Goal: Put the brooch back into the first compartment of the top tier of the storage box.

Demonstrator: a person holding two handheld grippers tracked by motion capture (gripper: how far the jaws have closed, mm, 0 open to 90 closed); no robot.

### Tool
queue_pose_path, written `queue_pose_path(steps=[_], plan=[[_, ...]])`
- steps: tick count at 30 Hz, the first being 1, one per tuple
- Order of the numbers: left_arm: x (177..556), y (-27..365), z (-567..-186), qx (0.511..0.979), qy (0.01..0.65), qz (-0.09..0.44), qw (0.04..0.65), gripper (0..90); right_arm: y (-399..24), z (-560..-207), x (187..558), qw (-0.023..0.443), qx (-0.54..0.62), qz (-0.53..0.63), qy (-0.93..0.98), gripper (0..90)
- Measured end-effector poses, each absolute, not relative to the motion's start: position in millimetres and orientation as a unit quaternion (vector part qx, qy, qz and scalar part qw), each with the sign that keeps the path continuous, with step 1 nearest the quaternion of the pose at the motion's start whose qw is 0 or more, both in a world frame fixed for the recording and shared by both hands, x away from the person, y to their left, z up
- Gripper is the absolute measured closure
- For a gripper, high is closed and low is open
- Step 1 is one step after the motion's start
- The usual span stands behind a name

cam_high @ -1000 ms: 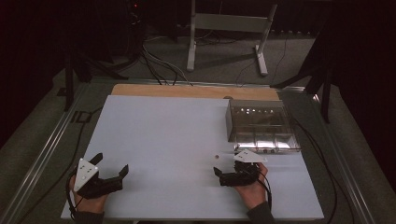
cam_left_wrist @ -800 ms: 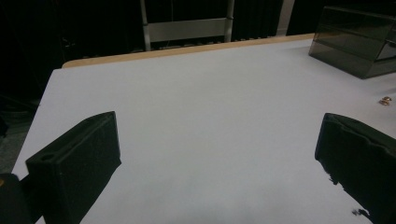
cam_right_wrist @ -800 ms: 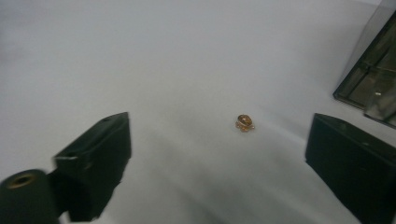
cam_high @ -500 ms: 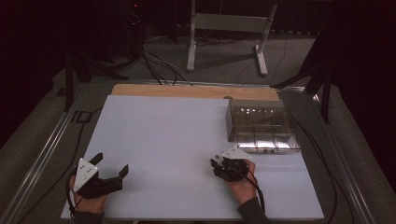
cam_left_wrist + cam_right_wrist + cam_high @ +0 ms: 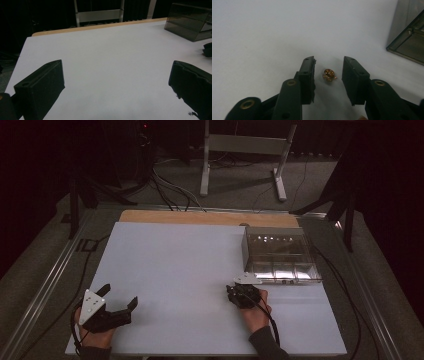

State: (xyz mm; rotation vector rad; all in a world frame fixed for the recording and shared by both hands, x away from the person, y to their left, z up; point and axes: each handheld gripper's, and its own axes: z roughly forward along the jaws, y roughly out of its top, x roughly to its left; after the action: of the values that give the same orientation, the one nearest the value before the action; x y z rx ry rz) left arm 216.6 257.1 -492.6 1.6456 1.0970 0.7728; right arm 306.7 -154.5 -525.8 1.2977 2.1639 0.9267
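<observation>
Item: small gold-coloured trinket, roundish with a dark-speckled top, lying on the white table near its front right, just short of the clear compartment box.

Position relative to right gripper: directly between the two jaws, touching neither; jaws partly spread, one to each side, nothing pinched yet. A plain closing would likely take it.

Long axis and heading: none discernible; too compact and too small to tell.

Left gripper: front left of table, well apart from the trinket, jaws spread wide, empty. The right hand is much the nearer.
</observation>
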Motion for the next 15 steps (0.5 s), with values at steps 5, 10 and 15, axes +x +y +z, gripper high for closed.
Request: queue_pose_path(steps=[5, 10, 15], plan=[[216.7, 257.0, -492.8, 0.677, 0.451, 0.317, 0.488, 0.8, -154.3, -527.7, 307.7, 0.216, 0.47, 0.336, 0.787, 74.2], [216.7, 257.0, -492.7, 0.677, 0.451, 0.317, 0.488, 0.8, -156.1, -527.1, 308.5, 0.199, 0.48, 0.341, 0.784, 81.2], [216.8, 256.5, -492.9, 0.677, 0.451, 0.316, 0.488, 0.9, -156.7, -526.6, 309.0, 0.197, 0.481, 0.342, 0.783, 81.7]])
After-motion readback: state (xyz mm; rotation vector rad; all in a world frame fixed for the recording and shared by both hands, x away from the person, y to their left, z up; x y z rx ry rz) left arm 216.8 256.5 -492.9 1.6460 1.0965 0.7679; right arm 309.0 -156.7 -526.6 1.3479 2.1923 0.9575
